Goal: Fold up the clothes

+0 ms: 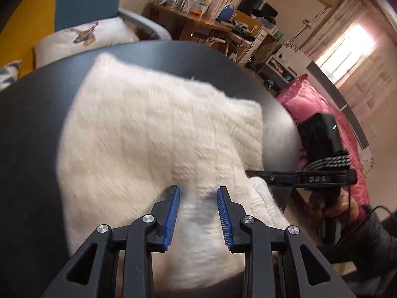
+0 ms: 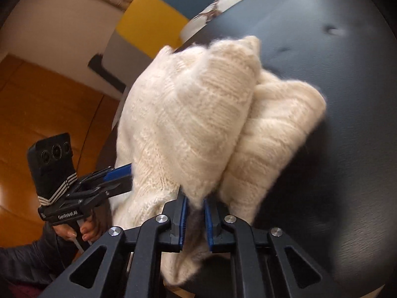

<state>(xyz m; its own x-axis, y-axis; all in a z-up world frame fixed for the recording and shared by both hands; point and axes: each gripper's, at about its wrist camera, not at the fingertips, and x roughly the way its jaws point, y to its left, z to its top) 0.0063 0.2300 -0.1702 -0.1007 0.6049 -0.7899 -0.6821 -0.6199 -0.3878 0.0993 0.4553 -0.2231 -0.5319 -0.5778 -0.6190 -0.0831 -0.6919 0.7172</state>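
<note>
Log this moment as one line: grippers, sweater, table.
left gripper: open over sweater | right gripper: knit between pads | sweater: folded on black table

One cream knitted sweater [image 1: 148, 134] lies on one dark round table [image 1: 32, 149]. Two claws work over it, the left claw [image 1: 198, 191] and the right claw [image 2: 194, 202]. One deer-print cushion [image 1: 84, 37] sits upper left.

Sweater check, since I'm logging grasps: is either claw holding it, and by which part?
Left claw: open over the white sweater, holding nothing. Right claw: a fold at the sweater's near edge lies between its pads; whether they press it cannot be told.
</note>
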